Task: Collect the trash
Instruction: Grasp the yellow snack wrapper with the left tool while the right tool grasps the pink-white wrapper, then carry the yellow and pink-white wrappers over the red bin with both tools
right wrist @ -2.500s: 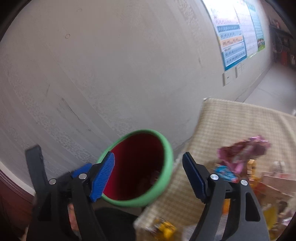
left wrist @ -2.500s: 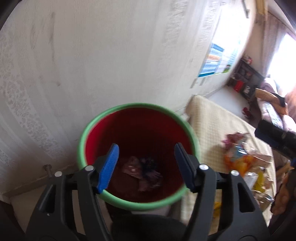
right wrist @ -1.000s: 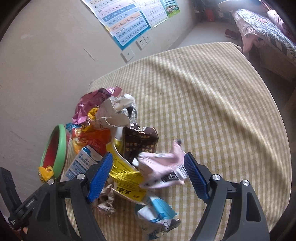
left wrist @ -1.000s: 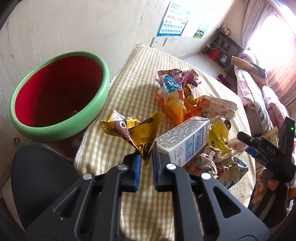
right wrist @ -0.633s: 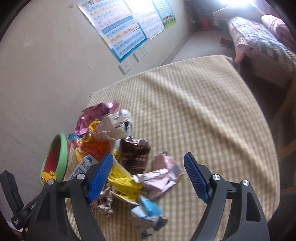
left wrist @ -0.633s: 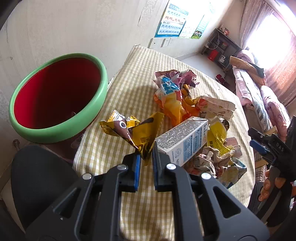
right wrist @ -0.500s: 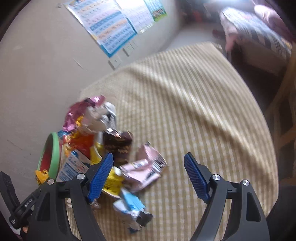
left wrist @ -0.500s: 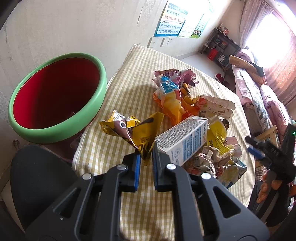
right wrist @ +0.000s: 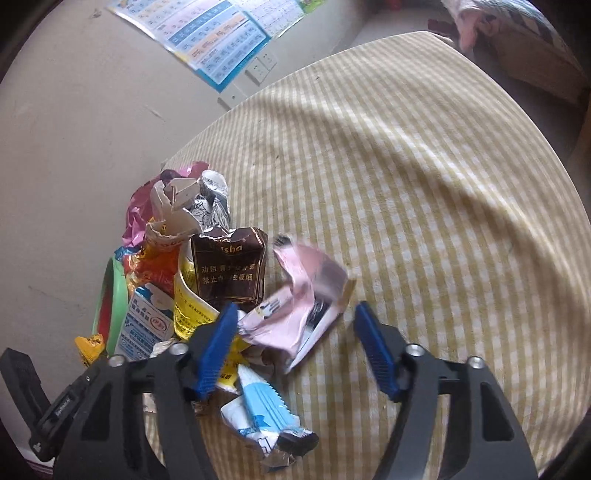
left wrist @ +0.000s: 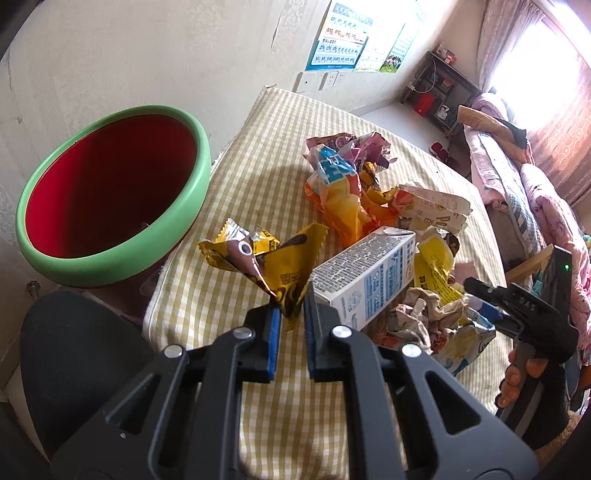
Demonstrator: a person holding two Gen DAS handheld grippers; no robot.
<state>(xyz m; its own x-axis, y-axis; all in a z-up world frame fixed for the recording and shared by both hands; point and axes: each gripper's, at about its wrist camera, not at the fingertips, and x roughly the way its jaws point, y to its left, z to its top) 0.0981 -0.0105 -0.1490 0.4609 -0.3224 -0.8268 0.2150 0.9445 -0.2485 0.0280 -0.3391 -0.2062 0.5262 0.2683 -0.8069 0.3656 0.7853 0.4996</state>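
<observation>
Meanwhile right claw (right wrist: 291, 332) closing around pink wrapper (right wrist: 299, 306).

The left wrist view looks steeply down along its own black fingers, close over the yellow-checked tablecloth (left wrist: 266, 147), with the red bin with a green rim (left wrist: 110, 254) at the frame's left and the room's bright window at upper right. The right wrist view tilts down likewise, close above the same cloth (right wrist: 424, 166). Both share the pile of crumpled wrappers (left wrist: 354, 195) (right wrist: 177, 221), the white and blue carton (left wrist: 369, 277) (right wrist: 147, 325), the bin (right wrist: 118, 291) and the blue wall poster (left wrist: 340, 40) (right wrist: 214, 33).
</observation>
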